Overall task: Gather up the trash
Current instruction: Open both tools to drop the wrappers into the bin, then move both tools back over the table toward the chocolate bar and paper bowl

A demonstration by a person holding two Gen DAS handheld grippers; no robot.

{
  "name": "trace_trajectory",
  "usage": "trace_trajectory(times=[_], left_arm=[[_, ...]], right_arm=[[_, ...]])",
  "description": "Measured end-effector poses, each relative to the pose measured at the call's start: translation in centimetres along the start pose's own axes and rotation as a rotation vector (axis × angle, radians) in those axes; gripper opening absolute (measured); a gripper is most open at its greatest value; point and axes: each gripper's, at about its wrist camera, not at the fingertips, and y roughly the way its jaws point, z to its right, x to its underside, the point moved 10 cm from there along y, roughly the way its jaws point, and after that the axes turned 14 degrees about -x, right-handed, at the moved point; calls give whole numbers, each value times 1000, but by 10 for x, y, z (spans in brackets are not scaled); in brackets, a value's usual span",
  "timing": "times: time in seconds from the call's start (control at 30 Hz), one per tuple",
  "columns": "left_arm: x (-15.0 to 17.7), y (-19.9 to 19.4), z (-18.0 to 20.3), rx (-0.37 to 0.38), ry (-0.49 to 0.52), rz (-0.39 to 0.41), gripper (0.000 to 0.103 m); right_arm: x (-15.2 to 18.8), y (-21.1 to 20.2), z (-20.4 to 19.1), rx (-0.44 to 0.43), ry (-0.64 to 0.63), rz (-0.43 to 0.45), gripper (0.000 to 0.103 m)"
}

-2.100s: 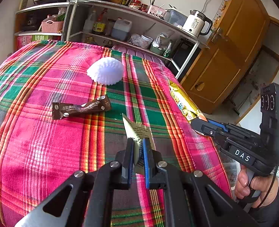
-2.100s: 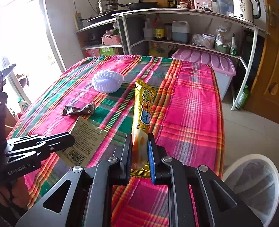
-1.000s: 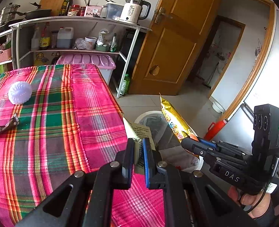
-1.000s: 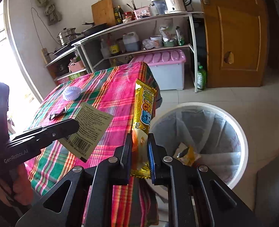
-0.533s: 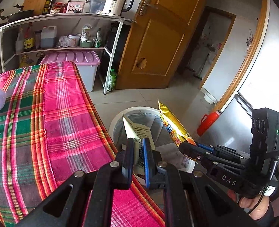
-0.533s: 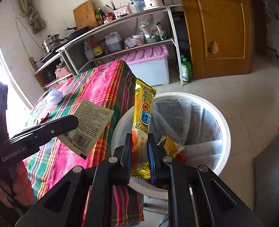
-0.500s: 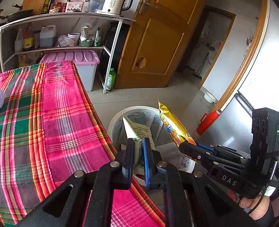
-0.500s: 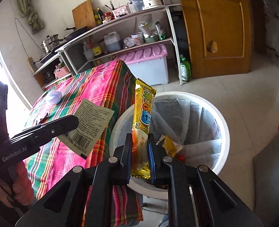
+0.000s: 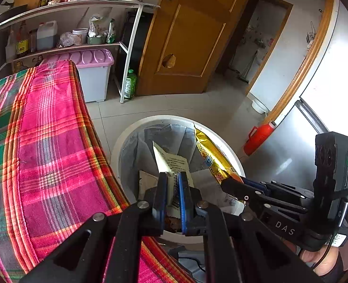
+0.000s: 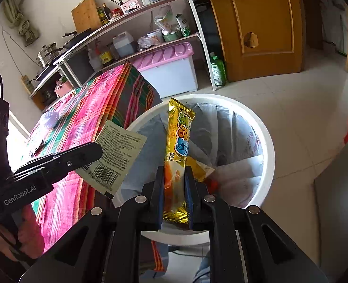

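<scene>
My left gripper [image 9: 172, 179] is shut on a pale paper packet [image 9: 171, 162] with a barcode, also seen in the right wrist view [image 10: 117, 155]. My right gripper [image 10: 174, 172] is shut on a long yellow snack wrapper [image 10: 179, 141], also seen in the left wrist view [image 9: 209, 158]. Both are held above the open white trash bin [image 10: 266, 141] lined with a grey bag, which also shows in the left wrist view [image 9: 126, 136]. Some trash lies inside the bin.
The table with the pink and green plaid cloth [image 9: 44, 153] stands left of the bin. A white puff [image 10: 50, 119] and a dark wrapper [image 10: 38, 148] lie on it. A shelf rack [image 9: 126, 47], a pink-lidded box [image 9: 96, 70], a wooden door [image 9: 185, 35] and a red jug [image 9: 258, 136] stand around.
Both grippers have swung from over the table to over the trash bin and come closer to it, each still holding its piece of trash.
</scene>
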Motion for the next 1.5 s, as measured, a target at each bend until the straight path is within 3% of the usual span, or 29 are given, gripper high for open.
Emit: trace_trajectory(times=[0.27,0.47,0.6,1.27,1.5], left_arm=[[6,19,4,-2,-3,-50,10],[7,21,6,4,1,-59,11],[6,17,5,3,4,-48,11],[-3,-46,-24,-27,-15,80,12],[-2,-74,-44,-58,-23,141,19]], right_arm=[[7,6,10,17,21,-24,18],[8,7,14,32,28,-31,30],[7,3,11,36,15,-24,32],[-6,-34,-45,15,-78,49,32],[-8,-36,-80,-22,-132,61,33]])
